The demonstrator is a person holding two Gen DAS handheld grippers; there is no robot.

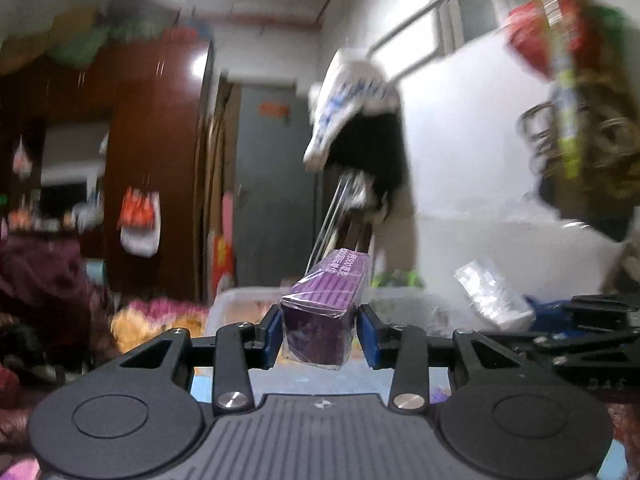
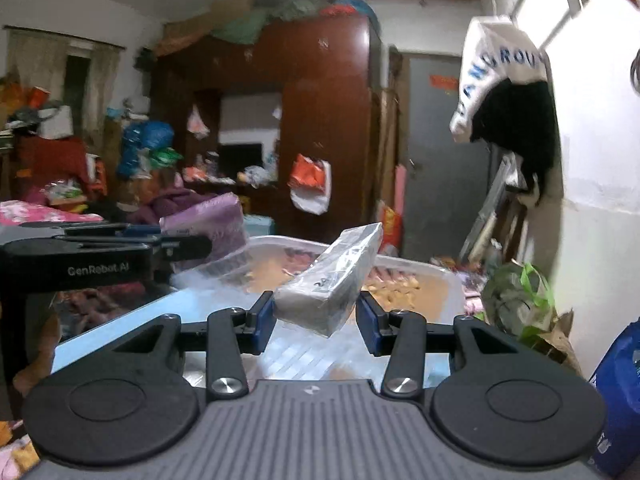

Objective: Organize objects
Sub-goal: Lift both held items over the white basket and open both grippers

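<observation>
Held aloft mid-frame for sorting: purple cellophane-wrapped rectangular box [image 1: 322, 312] pinched by left gripper [image 1: 319, 330] fingers, silver-grey plastic-wrapped rectangular box [image 2: 330, 280] pinched, tilted, by right gripper [image 2: 316, 318] fingers, above translucent plastic bin [image 2: 448, 280], likely destination.

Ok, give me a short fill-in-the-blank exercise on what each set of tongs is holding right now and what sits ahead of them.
1. The left tongs grip a cellophane-wrapped box coloured ____.
2. The right tongs grip a wrapped box coloured ____.
3. Ahead of both tongs lies a clear plastic ____.
4. On the wall hangs a white ____ with blue letters.

Missing words: purple; grey; bin; bag
</observation>
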